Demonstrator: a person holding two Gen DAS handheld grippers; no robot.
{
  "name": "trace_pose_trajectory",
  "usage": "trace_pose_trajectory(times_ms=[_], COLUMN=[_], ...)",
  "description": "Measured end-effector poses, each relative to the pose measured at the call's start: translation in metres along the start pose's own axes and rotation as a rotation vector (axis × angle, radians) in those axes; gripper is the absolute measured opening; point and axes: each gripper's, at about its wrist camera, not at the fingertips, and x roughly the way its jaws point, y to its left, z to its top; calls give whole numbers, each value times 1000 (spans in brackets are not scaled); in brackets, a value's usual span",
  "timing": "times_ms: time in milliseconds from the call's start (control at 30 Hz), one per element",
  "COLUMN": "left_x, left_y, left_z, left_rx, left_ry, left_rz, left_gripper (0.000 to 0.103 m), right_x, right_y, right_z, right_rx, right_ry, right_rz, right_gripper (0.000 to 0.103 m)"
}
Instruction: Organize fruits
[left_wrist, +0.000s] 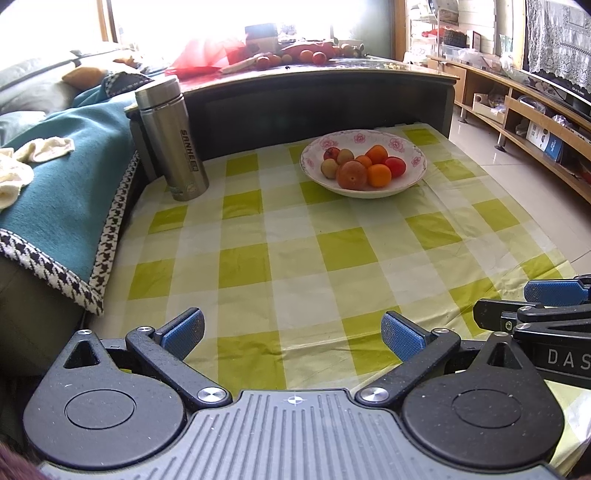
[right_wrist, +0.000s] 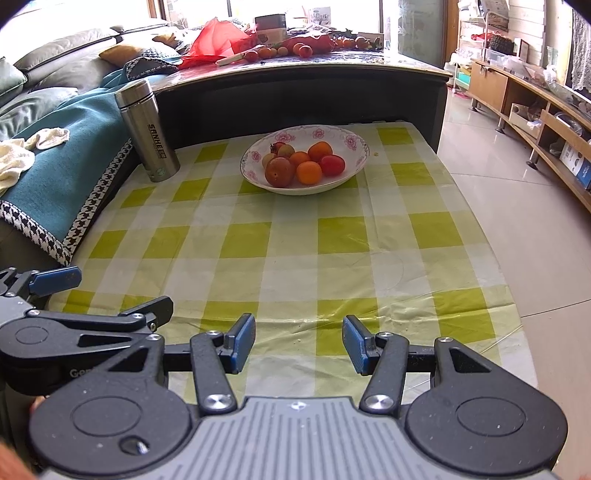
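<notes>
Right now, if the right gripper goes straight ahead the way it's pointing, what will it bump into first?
Probably the fruit bowl. The right gripper is open, and only bare checkered tablecloth lies before it, though depth is hard to judge.

Strong daylight from the window (left_wrist: 229, 14) beyond the tabletop's (left_wrist: 295, 240) far edge, blown out white. Sharp focus throughout. Marked fisheye curvature and dark vignetting at the corners.

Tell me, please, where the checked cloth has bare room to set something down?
The checked cloth is bare from the bowl and flask forward to both grippers. The strip right of the bowl is free too. The bowl itself is crowded with fruit.
</notes>
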Motion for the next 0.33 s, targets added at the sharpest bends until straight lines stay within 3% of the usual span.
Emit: trace_pose_trajectory(times_ms=[333], left_x=[2], left_y=[2], left_z=[-1], left_rx=[-17], left_ry=[26], left_rz=[-9], left_gripper=[103], right_x=[1], right_y=[1], right_z=[-1], right_rx=[-6], right_ry=[5], right_rz=[2], right_gripper=[56])
